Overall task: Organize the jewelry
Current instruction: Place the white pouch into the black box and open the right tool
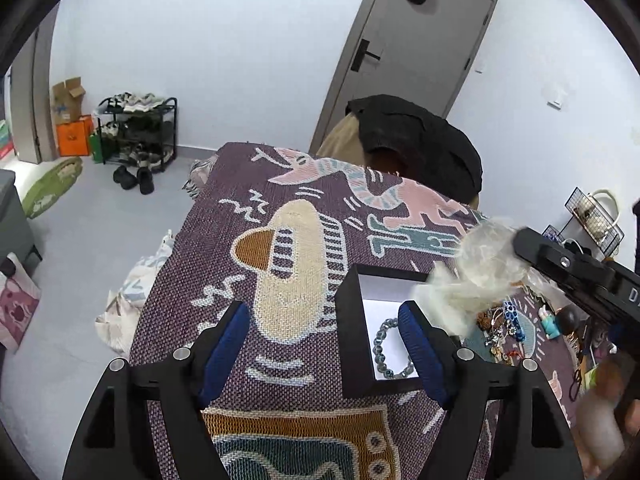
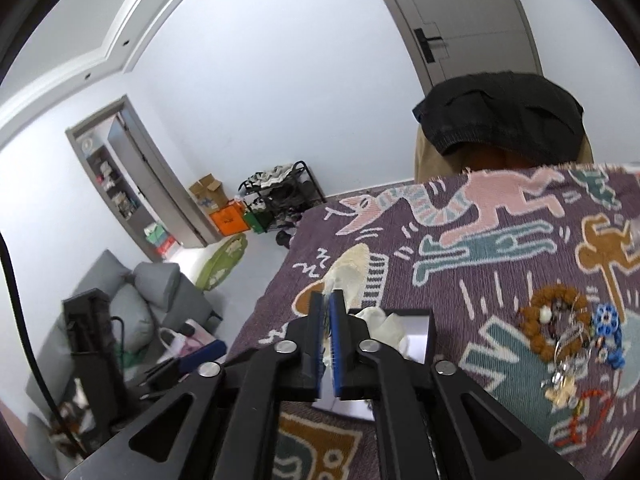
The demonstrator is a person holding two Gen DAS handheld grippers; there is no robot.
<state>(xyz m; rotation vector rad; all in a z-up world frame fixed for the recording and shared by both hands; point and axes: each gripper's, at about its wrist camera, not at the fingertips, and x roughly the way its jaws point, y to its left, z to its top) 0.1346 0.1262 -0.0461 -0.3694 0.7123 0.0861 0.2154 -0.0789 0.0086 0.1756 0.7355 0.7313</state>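
Observation:
An open black box (image 1: pixel 347 320) with a white inside stands on the patterned purple cloth (image 1: pixel 224 248), and a grey bead bracelet (image 1: pixel 390 350) lies in it. My left gripper (image 1: pixel 322 354) is open just in front of the box; its right pad overlaps the box opening and nothing is between its fingers. My right gripper (image 1: pixel 520 240) holds a crumpled white plastic bag (image 1: pixel 480 272) in the air above the box's right side. In the right wrist view its pads (image 2: pixel 327 300) stand almost together on the thin plastic, and the bag (image 2: pixel 382 326) hangs over the box (image 2: pixel 431 336). A jewelry pile (image 2: pixel 568 336) lies to the right.
Behind the table stands a chair draped with a black garment (image 1: pixel 420 140), with a grey door (image 1: pixel 420 48) behind it. A shoe rack (image 1: pixel 138 132) and boxes line the far wall. A wire basket (image 1: pixel 596 216) is at the right. A grey sofa (image 2: pixel 132 308) sits left of the table.

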